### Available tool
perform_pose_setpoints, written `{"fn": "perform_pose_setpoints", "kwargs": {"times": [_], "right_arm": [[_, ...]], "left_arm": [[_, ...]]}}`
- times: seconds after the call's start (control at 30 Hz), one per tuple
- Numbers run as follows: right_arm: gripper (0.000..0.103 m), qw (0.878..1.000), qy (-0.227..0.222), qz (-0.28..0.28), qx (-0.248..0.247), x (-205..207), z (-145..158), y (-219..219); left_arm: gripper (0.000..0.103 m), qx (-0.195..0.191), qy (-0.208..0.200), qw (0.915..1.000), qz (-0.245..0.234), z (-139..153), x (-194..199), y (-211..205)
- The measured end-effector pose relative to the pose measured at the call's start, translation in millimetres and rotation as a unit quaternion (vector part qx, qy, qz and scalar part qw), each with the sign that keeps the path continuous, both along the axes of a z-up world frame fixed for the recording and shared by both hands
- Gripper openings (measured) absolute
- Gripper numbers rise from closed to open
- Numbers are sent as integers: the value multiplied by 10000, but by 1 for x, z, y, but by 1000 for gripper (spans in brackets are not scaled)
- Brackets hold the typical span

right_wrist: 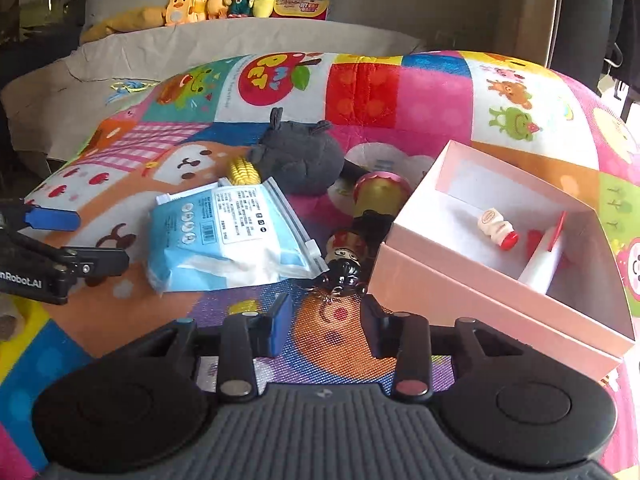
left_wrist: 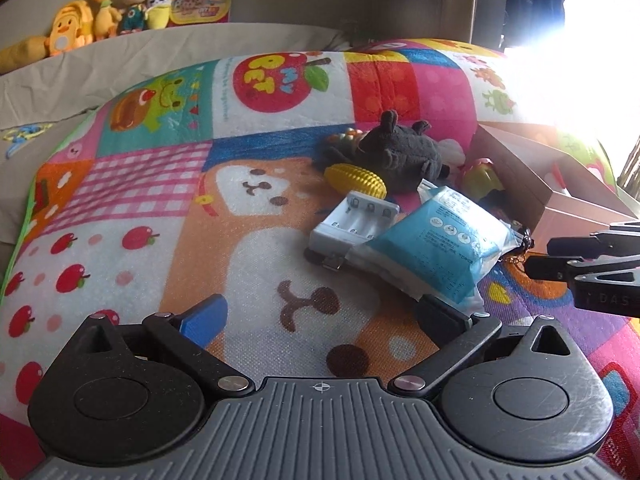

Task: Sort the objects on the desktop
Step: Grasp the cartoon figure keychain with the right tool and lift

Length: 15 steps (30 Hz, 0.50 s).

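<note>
Beside the pink box [right_wrist: 472, 280], right gripper [right_wrist: 326, 326] fingers narrow, empty; doll [right_wrist: 346, 258] just ahead, perhaps untouched. Left gripper [left_wrist: 320, 316] wide, wipes pack [left_wrist: 436, 248] blocking charger [left_wrist: 352, 224].

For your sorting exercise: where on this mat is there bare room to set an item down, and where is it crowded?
Free: the mat left of the battery charger, and the back half of the pink box. Crowded: around the blue pouch, grey plush, toy corn and wooden doll.
</note>
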State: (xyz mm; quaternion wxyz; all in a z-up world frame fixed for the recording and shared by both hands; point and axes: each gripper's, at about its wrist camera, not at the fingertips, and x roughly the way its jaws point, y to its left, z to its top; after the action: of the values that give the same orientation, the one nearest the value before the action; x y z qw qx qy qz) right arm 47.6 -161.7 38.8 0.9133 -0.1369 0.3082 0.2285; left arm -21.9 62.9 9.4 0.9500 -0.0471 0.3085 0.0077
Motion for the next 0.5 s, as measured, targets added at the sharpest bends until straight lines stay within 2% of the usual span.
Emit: {"fn": "perform_pose_setpoints", "kwargs": {"times": [0.13,0.2,0.27,0.3,0.43,0.5], "right_arm": [[36,9985,-405,-139,-340,13,-10,15],[35,9985,-287,-94,-454,21,-13,23],[25,9977,-315,-191,-574,26,-17,30],[24,9978,-290,-191,-564,25,-16,29],[2,9999,-58,-105,-110,6,0,4],[2,9997,150,-41,187,-7,9,-15]], "left_arm": [[103,9,18,10000,7,0,-1,0],[103,13,25,10000,10,0,-1,-1],[103,-19,31,10000,-2,0,-2,-1],[103,-44,33,10000,-18,-1,-3,0],[103,-120,41,9999,-13,-1,-3,1],[103,-133,31,9999,-35,-1,-4,0]]}}
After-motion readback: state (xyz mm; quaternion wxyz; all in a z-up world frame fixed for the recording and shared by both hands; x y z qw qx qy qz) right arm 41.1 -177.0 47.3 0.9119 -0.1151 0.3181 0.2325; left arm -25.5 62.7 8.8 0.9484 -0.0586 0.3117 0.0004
